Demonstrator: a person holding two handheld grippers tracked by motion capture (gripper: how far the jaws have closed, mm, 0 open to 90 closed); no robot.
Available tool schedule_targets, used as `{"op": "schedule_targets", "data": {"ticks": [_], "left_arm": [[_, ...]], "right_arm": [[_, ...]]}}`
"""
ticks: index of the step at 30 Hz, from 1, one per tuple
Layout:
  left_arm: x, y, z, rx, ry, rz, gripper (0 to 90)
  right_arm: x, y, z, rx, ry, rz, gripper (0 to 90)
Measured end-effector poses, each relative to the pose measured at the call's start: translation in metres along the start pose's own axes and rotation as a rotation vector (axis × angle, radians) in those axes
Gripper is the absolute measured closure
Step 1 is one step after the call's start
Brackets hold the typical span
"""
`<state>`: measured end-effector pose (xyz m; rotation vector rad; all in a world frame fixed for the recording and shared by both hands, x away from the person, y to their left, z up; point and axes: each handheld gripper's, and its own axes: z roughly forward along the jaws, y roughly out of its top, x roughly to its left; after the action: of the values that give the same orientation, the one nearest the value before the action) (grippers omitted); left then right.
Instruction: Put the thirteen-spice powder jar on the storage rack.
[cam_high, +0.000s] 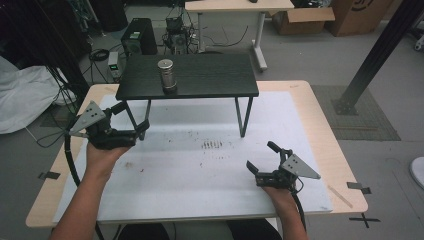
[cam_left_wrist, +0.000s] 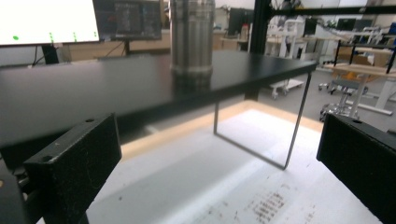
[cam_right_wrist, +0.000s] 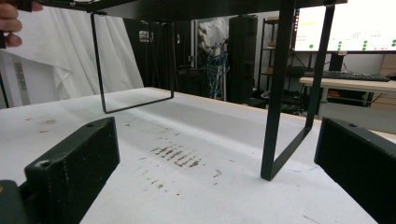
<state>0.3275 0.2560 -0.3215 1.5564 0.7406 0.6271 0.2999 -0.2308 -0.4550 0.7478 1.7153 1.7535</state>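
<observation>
high view: ribbed steel cylinder (cam_high: 166, 75)

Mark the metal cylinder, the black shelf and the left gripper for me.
metal cylinder (cam_high: 166, 75), high view, on its side wall.
black shelf (cam_high: 210, 75), high view, on its bare top.
left gripper (cam_high: 134, 119), high view, between its open jaws.

Black riser shelf (cam_high: 200, 80) on white-covered table (cam_high: 320, 130), steel cylinder (cam_high: 166, 75) atop.
</observation>
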Motion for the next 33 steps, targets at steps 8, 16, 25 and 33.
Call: {"op": "schedule_targets", "data": {"ticks": [8, 16, 25, 33], "left_arm": [[-0.001, -0.017, -0.002, -0.028, -0.002, 0.022, 0.2], [-0.002, -0.038, 0.0, -0.009, -0.001, -0.013, 0.2], [-0.004, -0.06, -0.003, -0.049, -0.011, -0.036, 0.2], [-0.002, -0.083, -0.009, -0.051, 0.01, -0.052, 0.2]], "right_arm": [[0.0, 0.0, 0.0, -0.001, 0.0, 0.0, 0.0], [0.0, 0.0, 0.0, -0.001, 0.0, 0.0, 0.0], [0.0, 0.0, 0.0, -0.001, 0.0, -0.001, 0.0], [0.0, 0.0, 0.0, -0.001, 0.0, 0.0, 0.0]]}}
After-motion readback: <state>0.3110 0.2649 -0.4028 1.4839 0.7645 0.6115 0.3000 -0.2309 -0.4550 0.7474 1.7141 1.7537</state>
